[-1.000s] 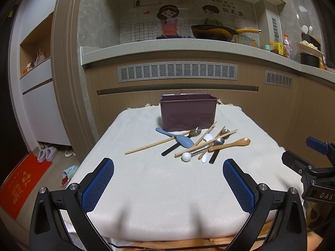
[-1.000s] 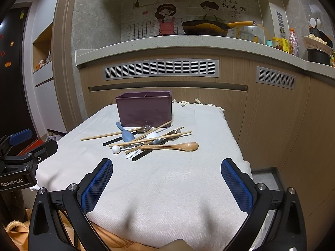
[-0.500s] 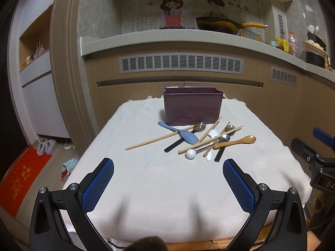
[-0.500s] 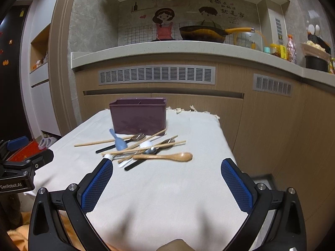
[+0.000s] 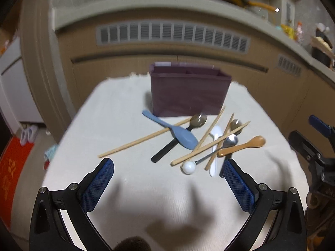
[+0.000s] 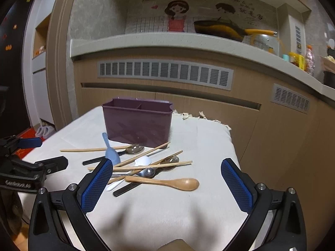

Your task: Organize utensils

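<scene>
A cream cloth (image 5: 134,190) covers the table in front of the wooden kitchen counter (image 6: 188,79), and everything to be sorted lies on it. At the far end stands the purple utensil caddy (image 5: 189,95), upright, its inner dividers showing at the rim. Just in front of it the utensils sit in a loose crossed heap: pale chopsticks (image 5: 142,141) fanned across one another, a blue rice paddle (image 5: 178,133) lying over the longest stick, a black-handled spoon (image 5: 171,145) under the paddle, a wooden spoon (image 6: 167,182) on the right edge of the pile, a white plastic spoon (image 5: 214,152), and a metal spoon with a white ball end (image 5: 209,156).

The left gripper (image 5: 168,185) hangs over the near side of the cloth, jaws spread wide, nothing between them. The right gripper (image 6: 167,185) is spread just as wide and empty, low over the wooden spoon's end of the heap.
</scene>
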`<move>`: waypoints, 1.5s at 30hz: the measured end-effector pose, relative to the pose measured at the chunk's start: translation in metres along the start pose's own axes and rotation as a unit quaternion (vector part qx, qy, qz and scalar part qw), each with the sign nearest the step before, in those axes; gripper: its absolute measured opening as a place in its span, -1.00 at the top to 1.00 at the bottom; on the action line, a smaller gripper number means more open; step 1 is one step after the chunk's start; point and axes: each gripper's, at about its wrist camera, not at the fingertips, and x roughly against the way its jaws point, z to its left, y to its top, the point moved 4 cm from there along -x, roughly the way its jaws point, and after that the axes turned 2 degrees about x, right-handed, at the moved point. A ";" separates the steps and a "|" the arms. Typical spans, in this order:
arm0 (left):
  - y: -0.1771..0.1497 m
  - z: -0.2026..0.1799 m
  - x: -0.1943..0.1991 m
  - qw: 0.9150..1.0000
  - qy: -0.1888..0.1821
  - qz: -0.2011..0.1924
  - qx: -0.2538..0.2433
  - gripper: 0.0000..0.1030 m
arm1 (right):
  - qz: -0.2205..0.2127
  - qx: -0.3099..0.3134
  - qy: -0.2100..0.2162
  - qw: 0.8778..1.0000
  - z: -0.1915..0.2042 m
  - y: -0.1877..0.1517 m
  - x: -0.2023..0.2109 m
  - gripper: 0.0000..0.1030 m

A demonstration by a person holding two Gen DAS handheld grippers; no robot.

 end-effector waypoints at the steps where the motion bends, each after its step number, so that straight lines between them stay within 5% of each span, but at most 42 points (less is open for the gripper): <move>1: 0.004 -0.001 -0.010 1.000 0.001 0.003 -0.006 -1.00 | 0.007 0.000 0.001 1.000 -0.002 0.000 -0.008 -1.00; 8: 0.030 -0.007 -0.042 0.998 -0.003 -0.033 -0.048 -1.00 | 0.063 0.021 0.010 0.998 -0.011 -0.005 -0.061 -1.00; 12: 0.037 -0.008 -0.072 0.999 -0.040 0.014 -0.030 -0.95 | 0.083 0.040 0.025 0.995 -0.007 -0.004 -0.082 -1.00; 17: 0.027 -0.018 -0.101 0.996 -0.031 0.079 -0.016 -0.16 | 0.089 0.029 0.022 0.995 -0.012 -0.002 -0.094 -1.00; 23: 0.022 -0.021 -0.124 0.992 -0.007 0.122 0.015 -0.12 | 0.107 0.017 0.026 0.994 -0.020 -0.015 -0.093 -1.00; 33: 0.024 -0.038 -0.138 0.991 0.059 0.119 0.001 -0.12 | 0.106 -0.027 0.029 0.994 -0.034 -0.028 -0.085 -1.00; 39: 0.015 -0.022 -0.104 0.996 0.019 0.092 -0.010 0.34 | 0.095 -0.023 0.025 0.995 -0.035 -0.026 -0.077 -1.00; 41: 0.014 -0.014 -0.086 0.997 0.012 0.073 -0.006 0.69 | 0.095 -0.021 0.025 0.995 -0.034 -0.025 -0.077 -1.00; 45: 0.017 0.005 -0.053 0.999 0.003 0.039 0.007 0.71 | 0.096 -0.017 0.035 0.995 -0.027 -0.022 -0.078 -1.00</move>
